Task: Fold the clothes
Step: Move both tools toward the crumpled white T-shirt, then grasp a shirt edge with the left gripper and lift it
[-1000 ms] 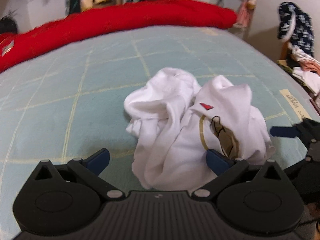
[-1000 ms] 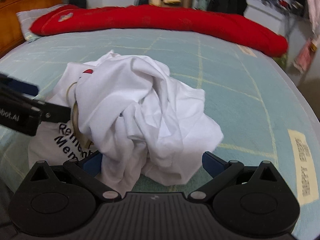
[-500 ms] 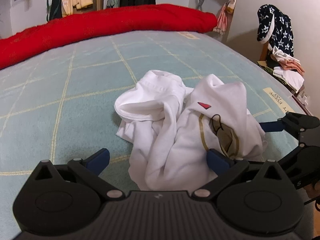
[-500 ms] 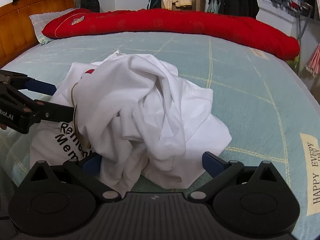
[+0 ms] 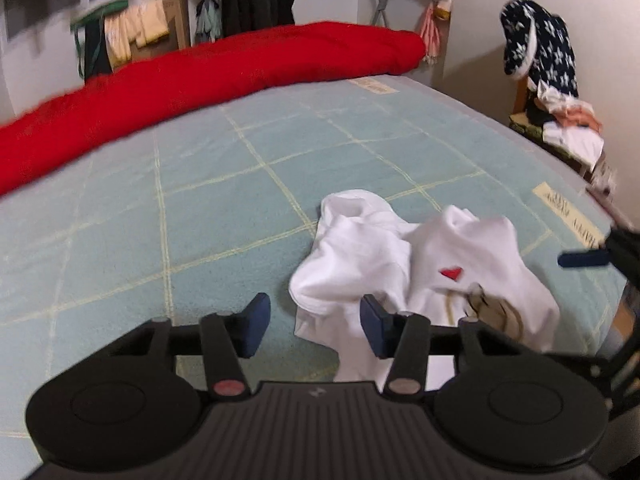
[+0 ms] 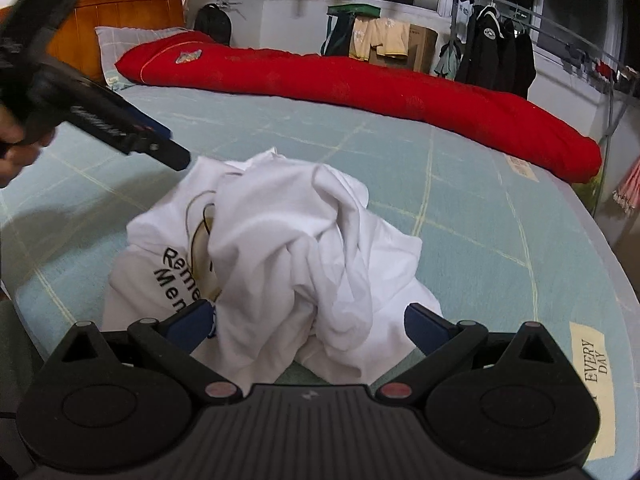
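A crumpled white T-shirt (image 6: pixel 280 248) lies in a heap on the pale green bed (image 5: pixel 200 208), with a red quilt (image 5: pixel 200 84) rolled along the far side. The left gripper (image 5: pixel 310 326) is closing, its blue fingers (image 5: pixel 256 328) about half apart with nothing between them; the shirt's nearest fold sits just off the right-hand finger rather than in the gap. The right gripper (image 6: pixel 310 326) has its fingers spread wide on either side of the heap's near edge, not pressing on the cloth. By my reading, the step in hand is the very start: finding an edge or shoulder to grasp so the shirt can be shaken out flat. The next move calls for each gripper to find a separate hem or seam, not a bunched layer, before pulling apart.
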Tool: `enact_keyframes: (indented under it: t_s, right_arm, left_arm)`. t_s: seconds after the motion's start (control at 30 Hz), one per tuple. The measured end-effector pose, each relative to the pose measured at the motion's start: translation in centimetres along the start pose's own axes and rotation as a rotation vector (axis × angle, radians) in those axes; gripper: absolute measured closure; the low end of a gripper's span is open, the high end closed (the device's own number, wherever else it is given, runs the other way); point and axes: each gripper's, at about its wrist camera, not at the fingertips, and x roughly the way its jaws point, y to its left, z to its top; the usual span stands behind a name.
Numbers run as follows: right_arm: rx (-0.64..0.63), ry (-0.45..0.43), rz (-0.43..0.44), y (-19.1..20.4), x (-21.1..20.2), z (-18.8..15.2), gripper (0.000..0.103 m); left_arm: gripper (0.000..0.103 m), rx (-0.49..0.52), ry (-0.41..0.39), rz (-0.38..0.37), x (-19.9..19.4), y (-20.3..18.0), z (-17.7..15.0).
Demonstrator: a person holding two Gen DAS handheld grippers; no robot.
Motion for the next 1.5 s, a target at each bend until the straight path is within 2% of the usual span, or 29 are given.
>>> enact_keyframes:
  t_s: [0.2,0.37,0.4,0.43,0.47,0.6,0.67,1.03,1.2,1.27,1.33,1.4,1.5]
  right_arm:
    - [0.012,-0.009,0.012,0.0,-0.5,-0.3,0.000]
    - [0.015,0.003,0.021,-0.2,0.0,-0.3,0.000]
    - [0.016,0.005,0.024,-0.2,0.0,-0.2,0.000]
    - [0.018,0.006,0.028,-0.2,0.1,-0.2,0.000]
    - [0.020,0.007,0.031,-0.3,0.1,-0.2,0.000]
    - [0.027,0.011,0.034,-0.3,0.3,-0.1,0.000]
    - [0.027,0.010,0.031,-0.3,0.3,-0.1,0.000]
    - [0.039,0.009,0.019,-1.0,0.6,0.2,0.000]
    - [0.048,0.005,0.030,-0.9,0.6,0.3,0.000]
    - [0.058,0.002,0.035,-1.0,0.5,0.3,0.000]
    - [0.071,0.000,0.042,-1.1,0.5,0.3,0.000]
    - [0.081,0.000,0.046,-1.3,0.4,0.4,0.000]
    - [0.088,0.003,0.045,-1.4,0.4,0.4,0.000]
  left_arm:
    - [0.056,-0.255,0.053,-0.133,4.0,4.5,-0.3]
    - [0.057,-0.344,0.079,-0.200,6.5,5.7,-1.0]
    - [0.070,-0.356,0.082,-0.213,6.9,5.8,-1.1]
    - [0.091,-0.357,0.078,-0.215,6.9,5.8,-1.2]
    - [0.095,-0.354,0.071,-0.214,6.8,5.8,-1.1]
    - [0.099,-0.341,0.043,-0.199,6.3,5.8,-0.8]
    - [0.103,-0.326,0.018,-0.156,5.7,5.9,-0.4]
    - [0.103,-0.247,-0.058,-0.002,2.8,7.6,1.6]
    - [0.099,-0.282,-0.052,-0.072,3.0,8.8,1.1]
    - [0.093,-0.284,-0.033,-0.089,3.6,8.9,0.7]
    - [0.075,-0.305,-0.030,-0.100,4.2,9.3,0.2]
    - [0.063,-0.358,-0.032,-0.126,4.9,9.8,-0.3]
    - [0.060,-0.435,-0.033,-0.156,6.1,10.8,-1.1]
